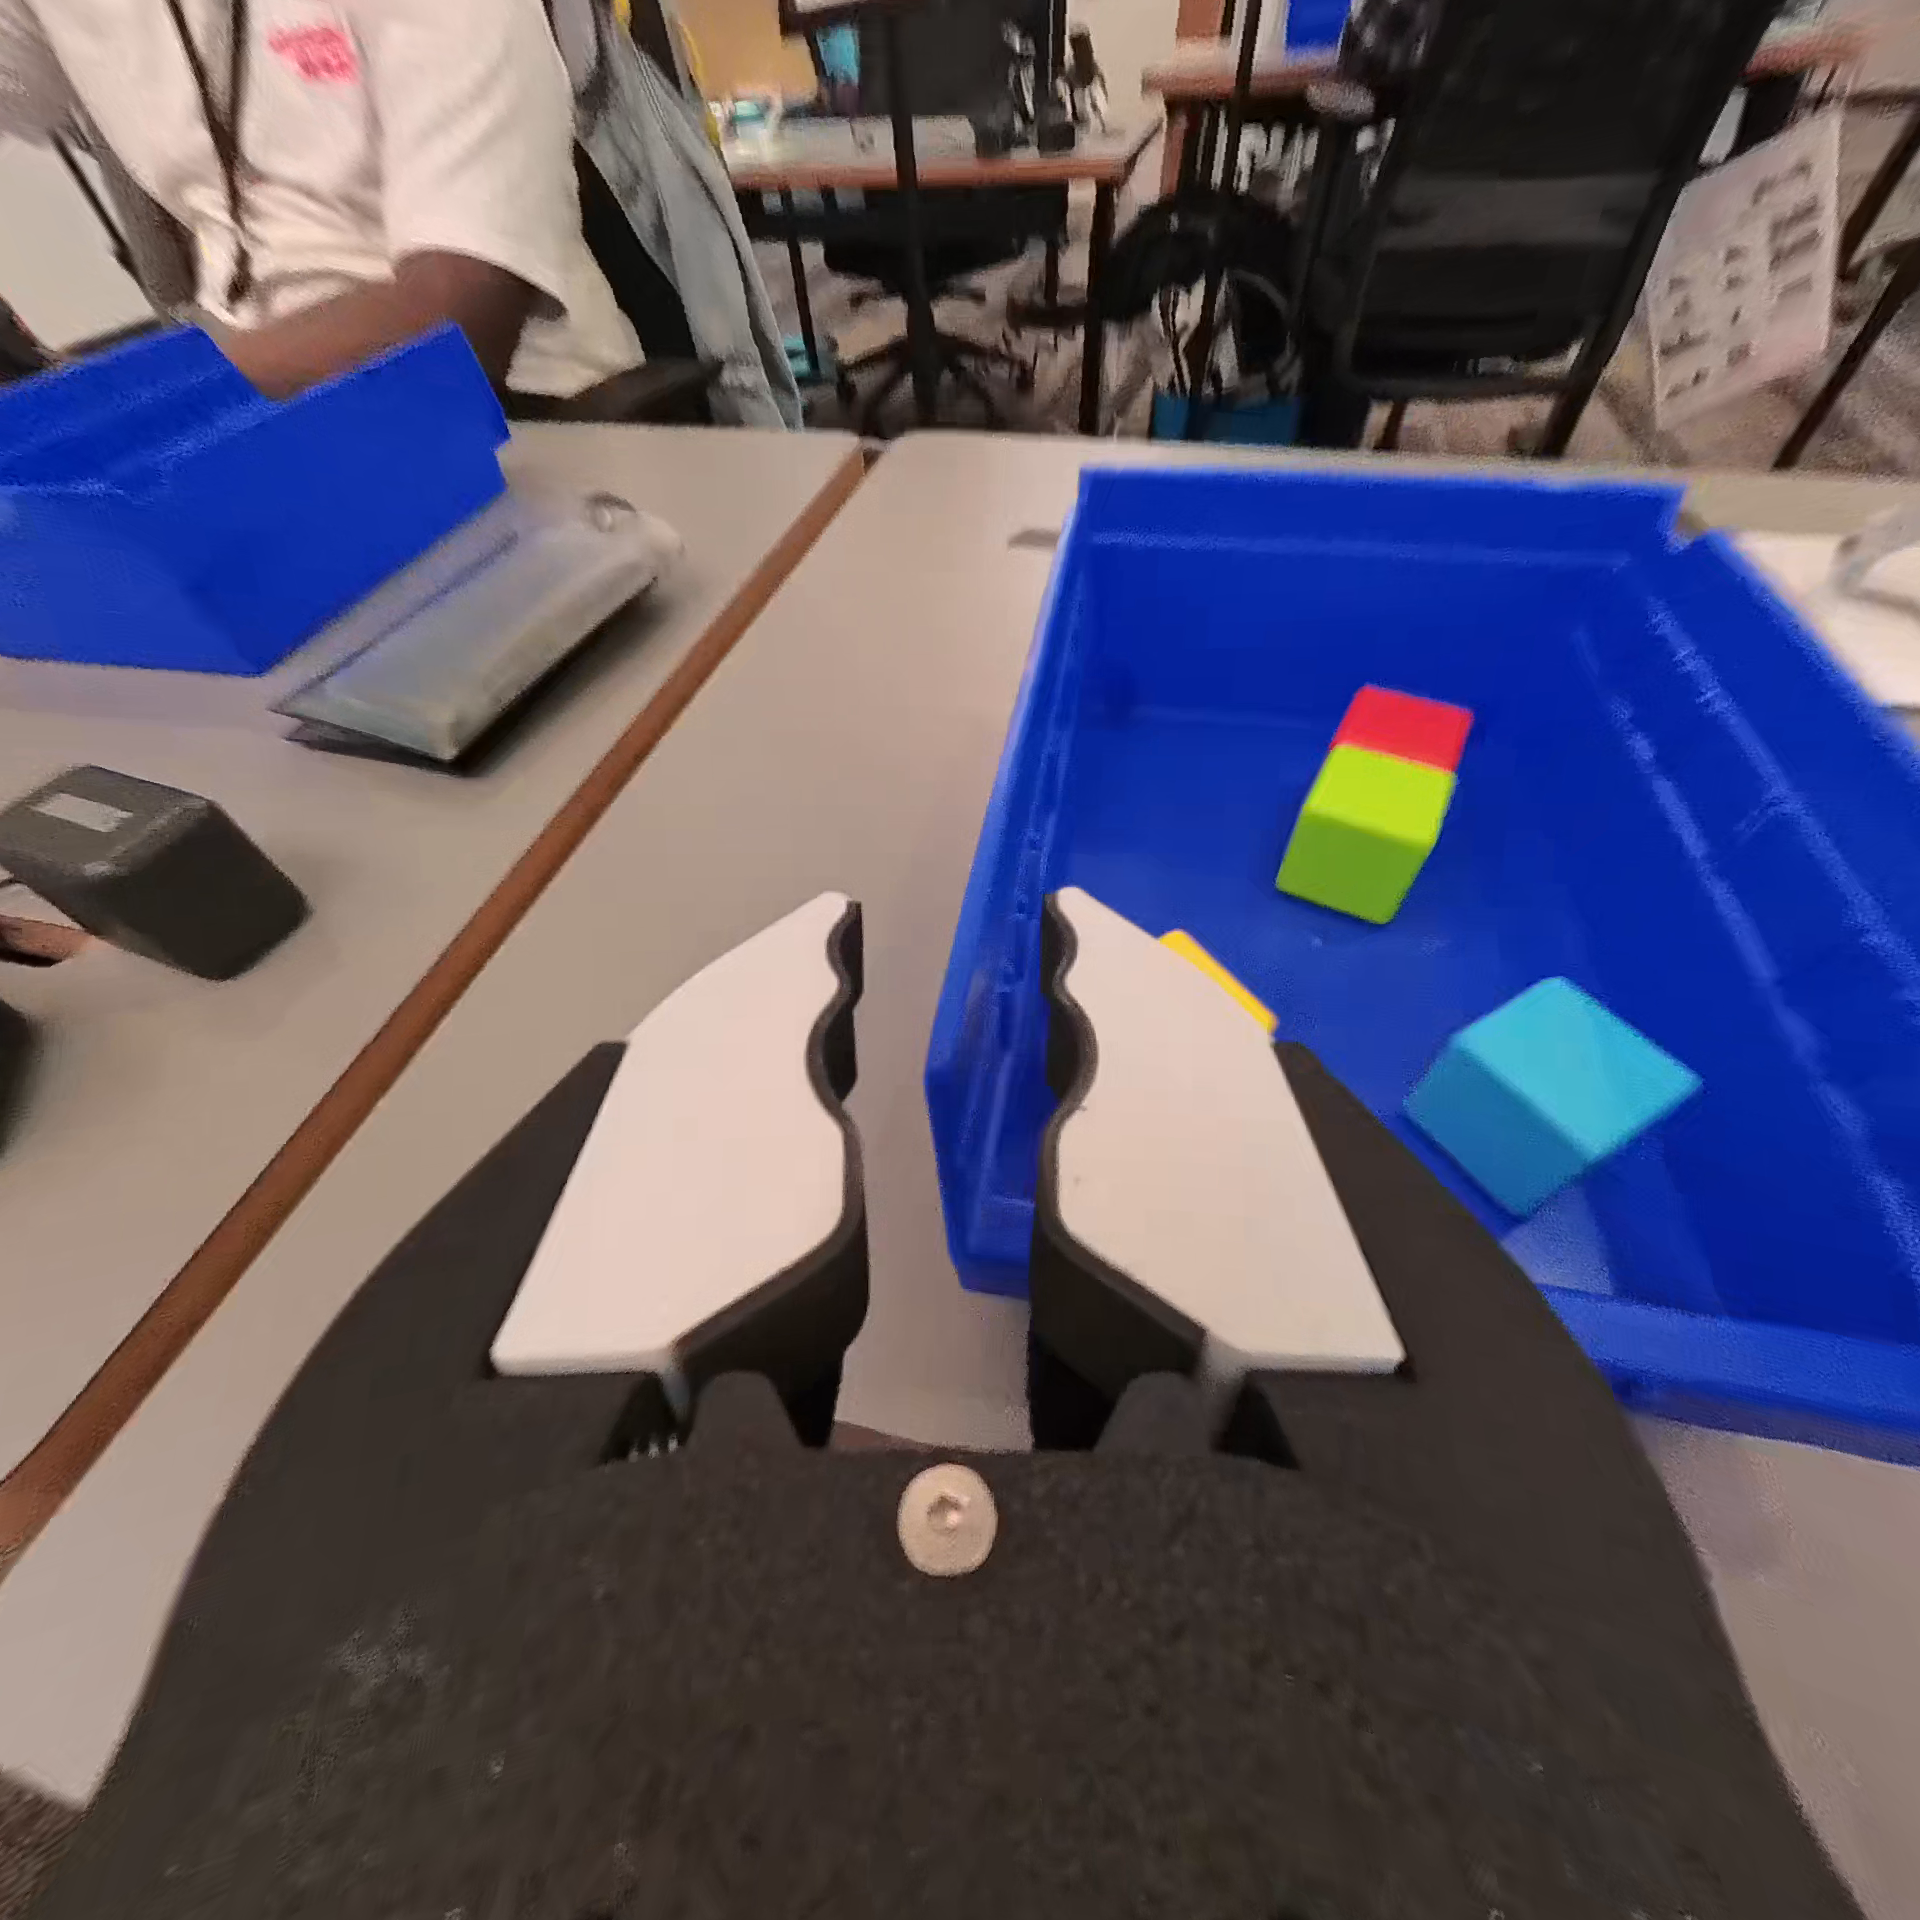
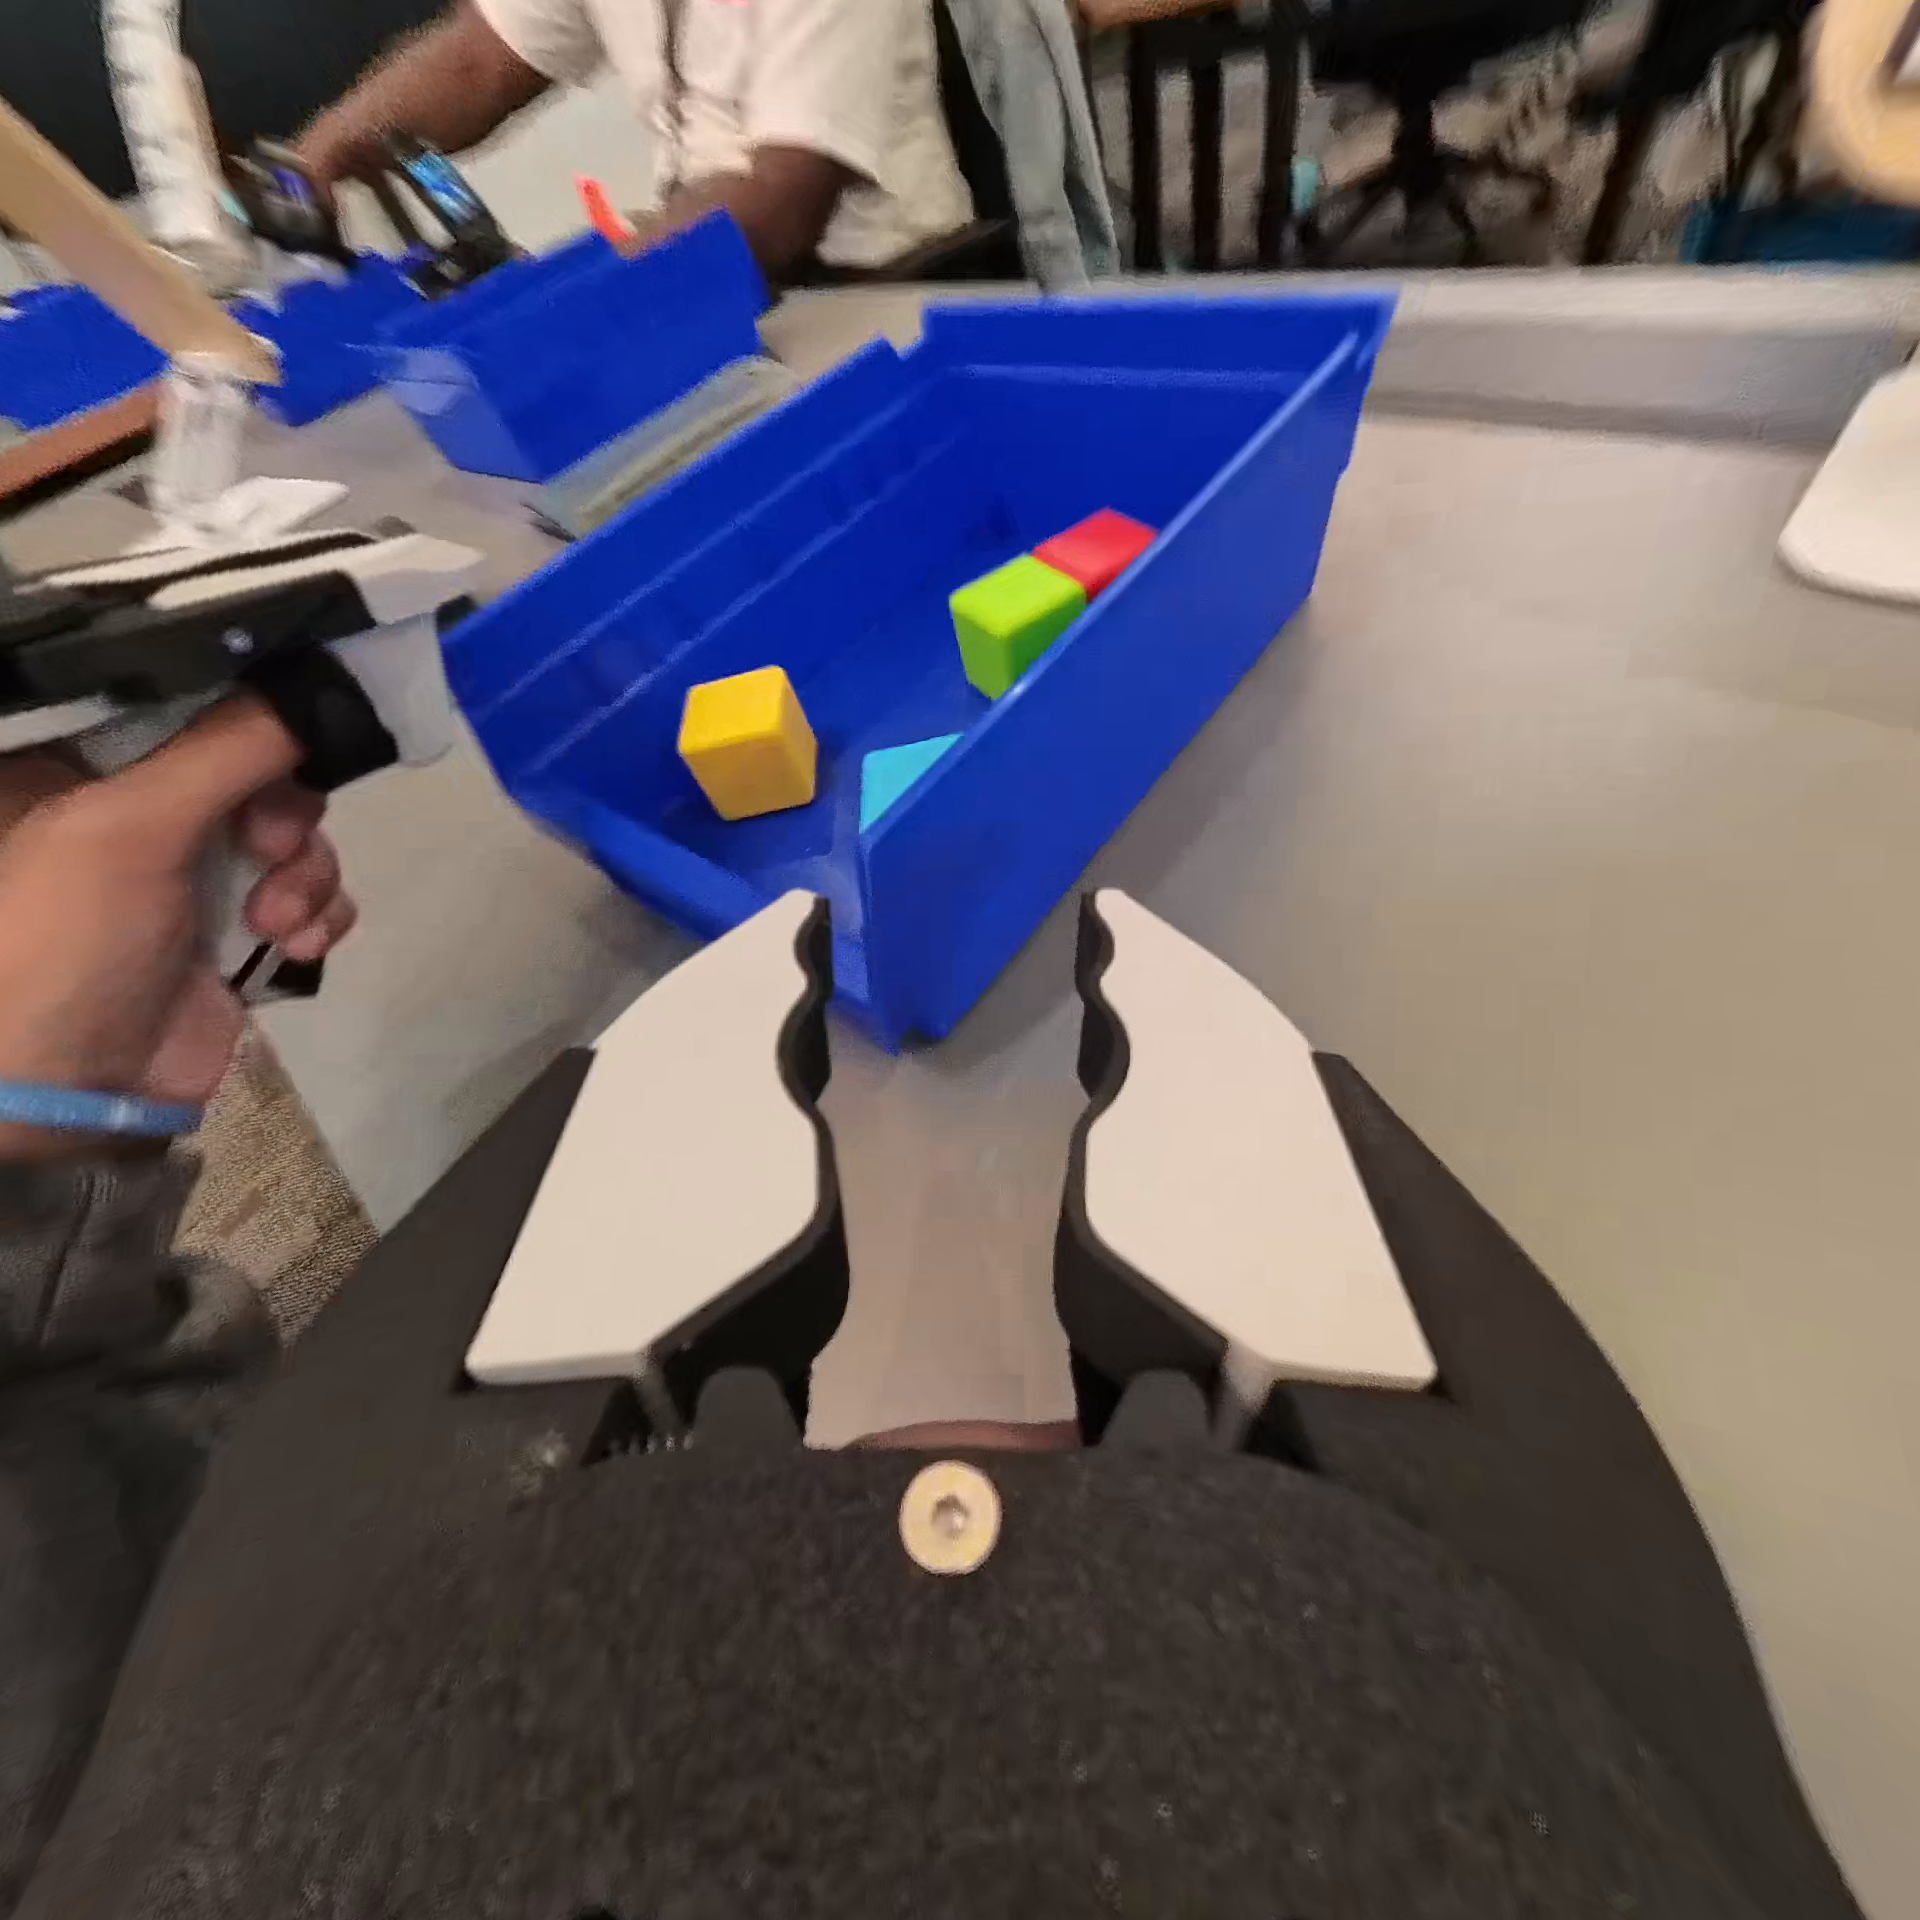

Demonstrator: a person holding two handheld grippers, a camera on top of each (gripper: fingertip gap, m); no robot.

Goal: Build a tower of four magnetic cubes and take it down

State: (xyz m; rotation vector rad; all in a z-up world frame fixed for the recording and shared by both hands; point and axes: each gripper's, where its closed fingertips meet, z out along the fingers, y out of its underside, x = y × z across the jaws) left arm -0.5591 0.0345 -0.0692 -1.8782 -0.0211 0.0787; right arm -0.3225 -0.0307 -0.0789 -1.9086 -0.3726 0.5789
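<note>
While the four cubes are lying loose in the blue bin point(image 2: 1091, 831), green cube point(image 1: 1363, 840) touching red cube point(image 1: 1405, 727), probably by magnets, the yellow cube point(image 2: 748, 743) and cyan cube point(image 1: 1548, 1091) are sitting apart. Both the left gripper point(image 1: 951, 925) and right gripper point(image 2: 951, 930) are hanging over the worktop point(image 2: 1507, 831), jaws parted and empty. The bin wall is hiding most of the cyan one in the right view.

Four small, solid-coloured cubes lie loose inside a blue bin point(image 2: 1091, 790). The green cube point(image 2: 1013, 620) and red cube point(image 2: 1096, 548) sit joined face to face in a short row, the red at about 1 o'clock of the green, close to the bin's right wall. The yellow cube point(image 2: 748, 740) stands alone near the bin's low front end, at 8 o'clock of the green. The light blue cube point(image 1: 1548, 1091) lies tilted, just beside the yellow at its 3 o'clock.
</note>
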